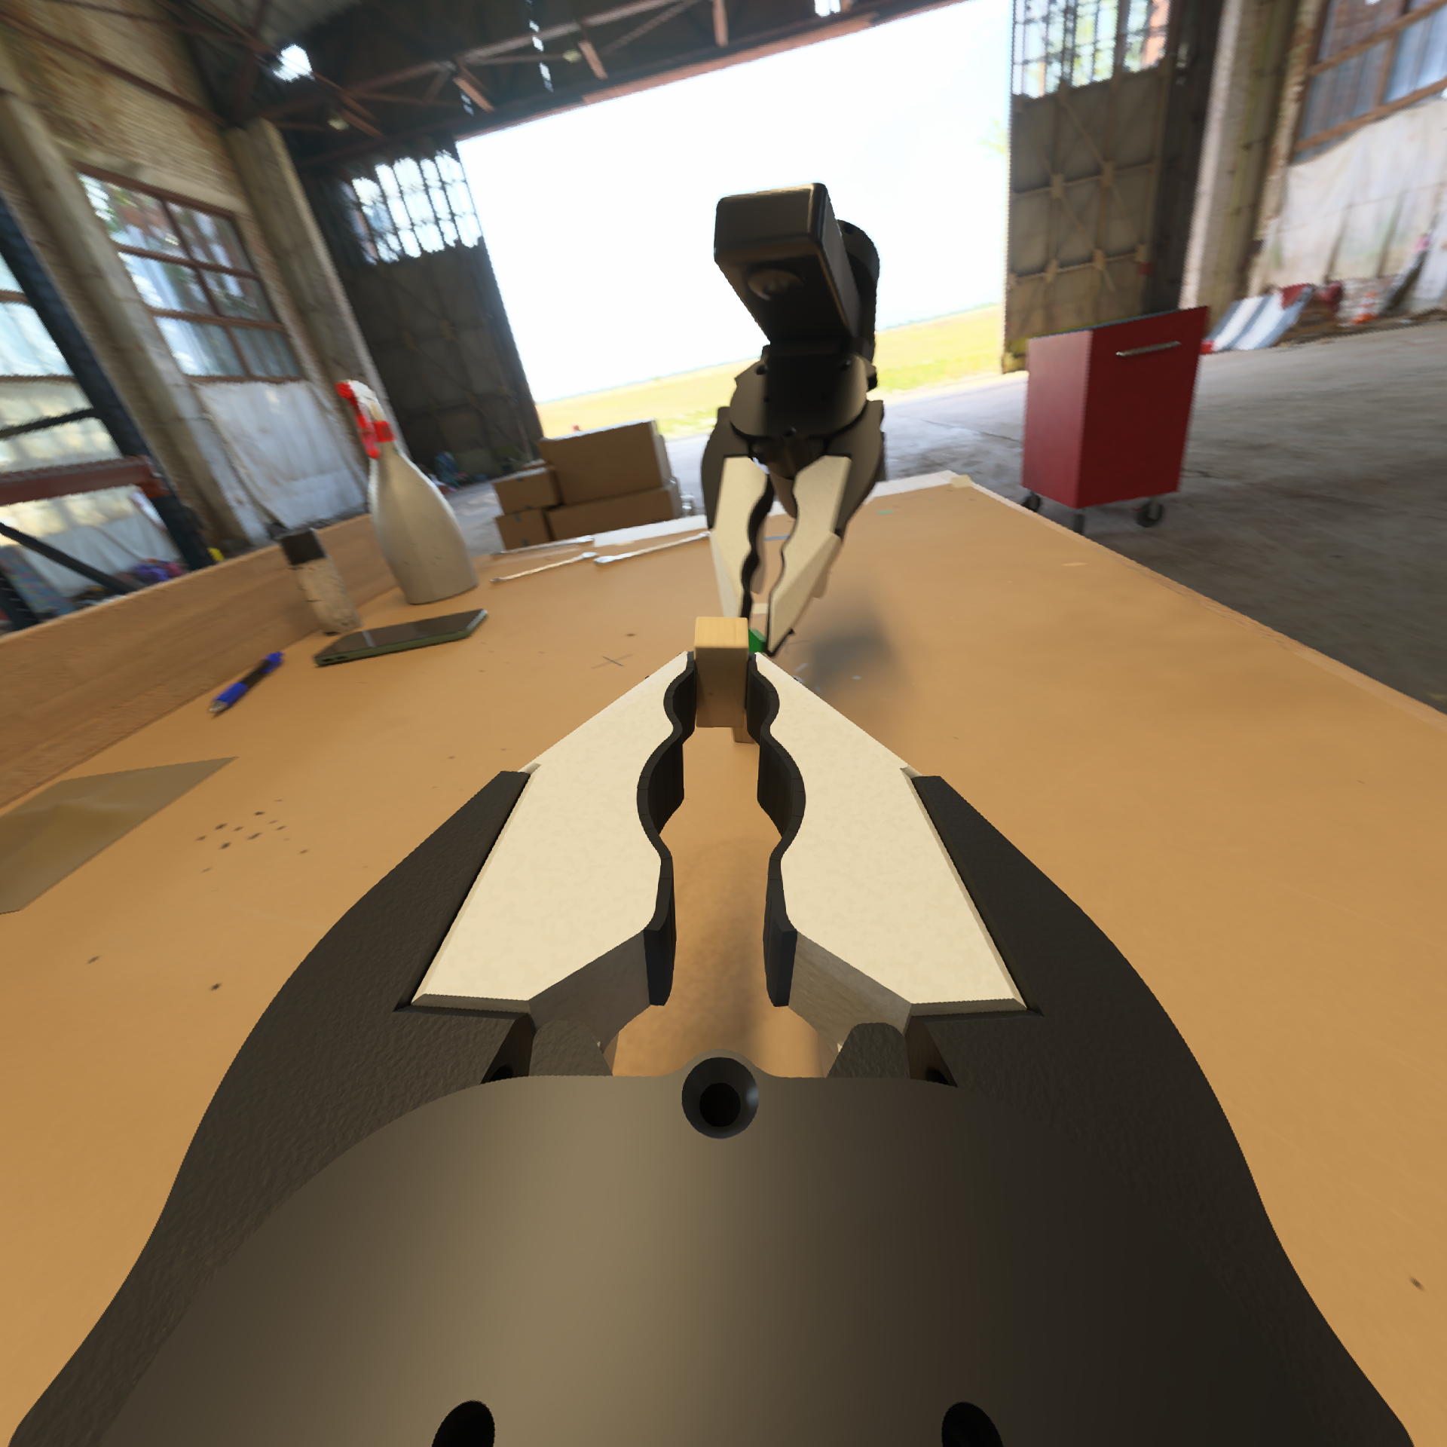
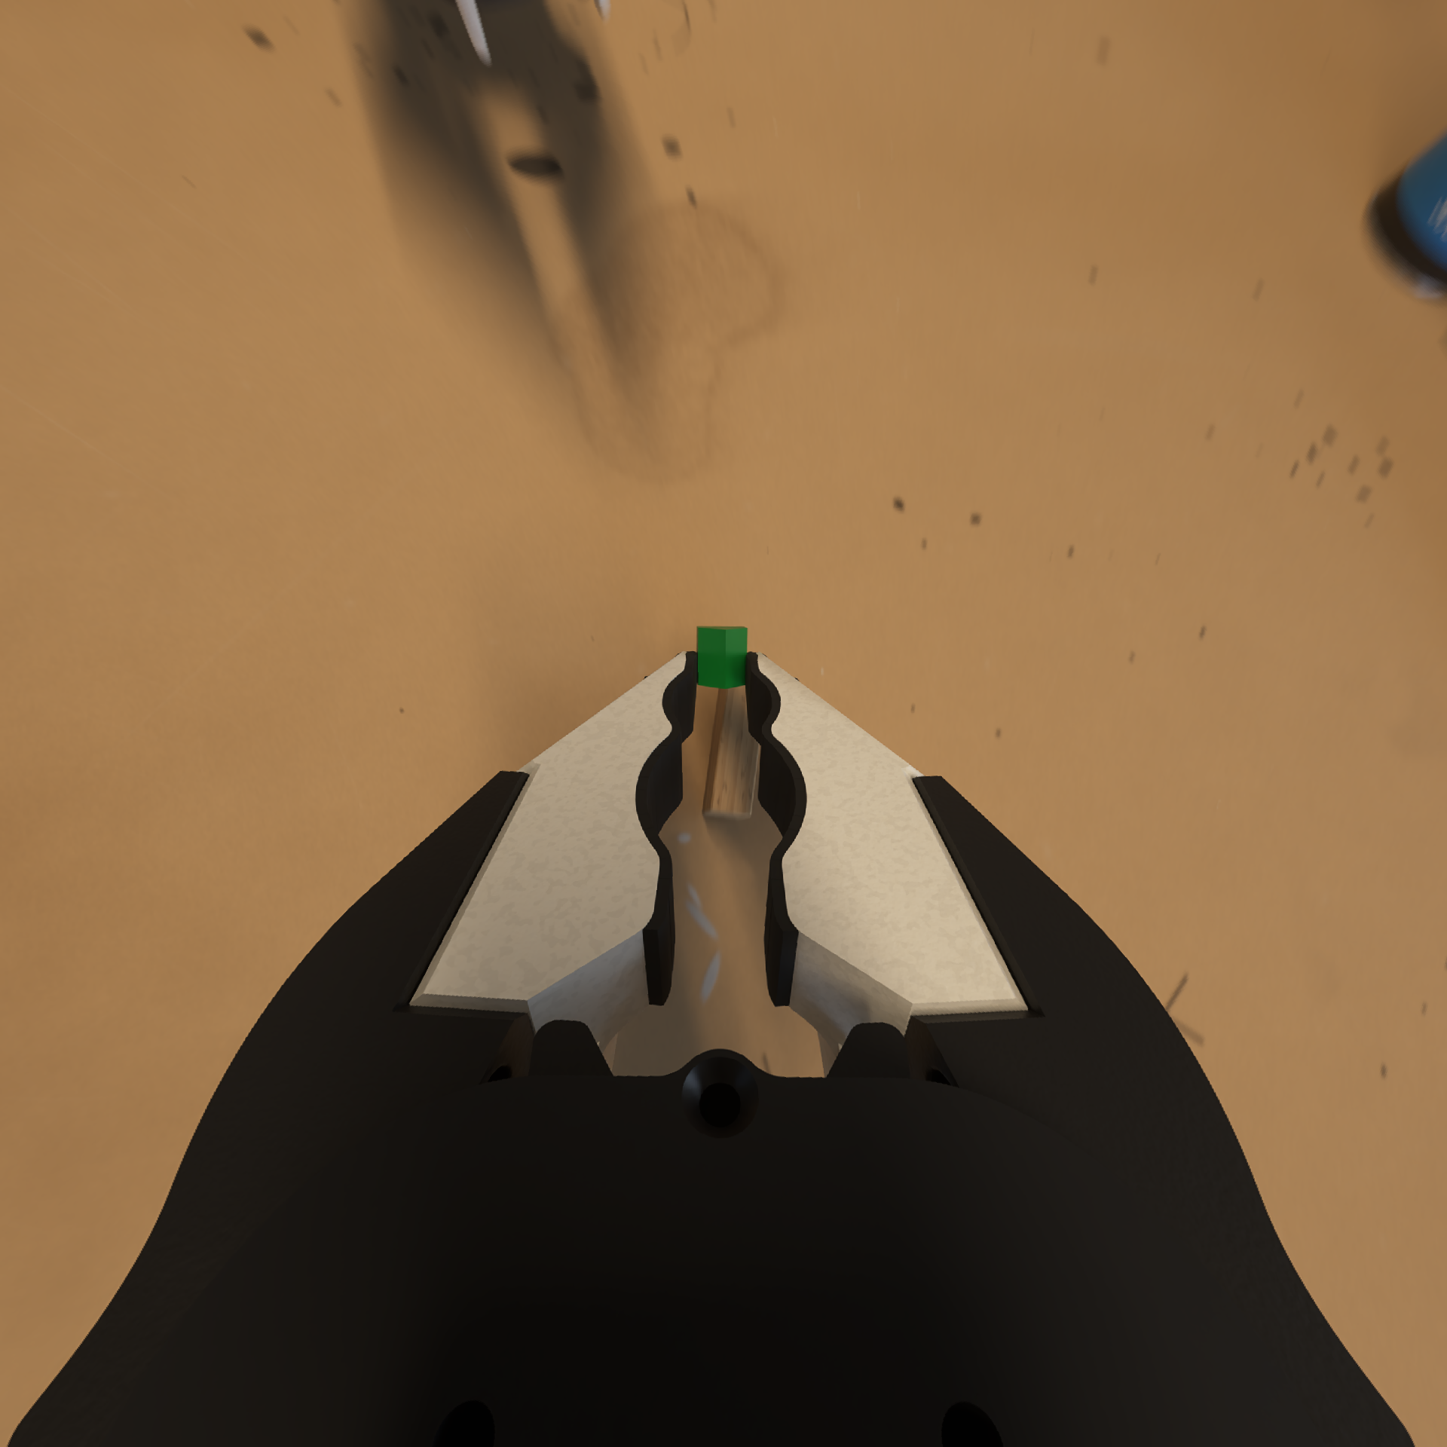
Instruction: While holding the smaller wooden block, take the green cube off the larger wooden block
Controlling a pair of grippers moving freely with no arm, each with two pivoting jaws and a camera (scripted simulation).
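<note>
My left gripper [image 1: 720, 669] is shut on the smaller, pale wooden block [image 1: 719, 673] and holds it upright above the brown table [image 1: 1018, 783]. A bit of another wooden block [image 1: 742, 732] shows just below it. My right gripper [image 1: 761, 636] points down right behind, its tips at the green cube [image 1: 755, 642]. In the right wrist view, my right gripper [image 2: 721, 665] is shut on the green cube [image 2: 721, 656]. The darker, larger wooden block [image 2: 732, 771] lies under the cube, seen between the fingers. I cannot tell whether the cube still touches it.
At the table's left stand a white spray bottle [image 1: 419, 517] and a shaker jar [image 1: 317, 579], with a phone [image 1: 399, 638], a blue pen [image 1: 247, 681] and cutlery [image 1: 595, 556] nearby. A red cabinet [image 1: 1112, 407] stands past the table's right edge. A blue object [image 2: 1421, 211] lies at the right.
</note>
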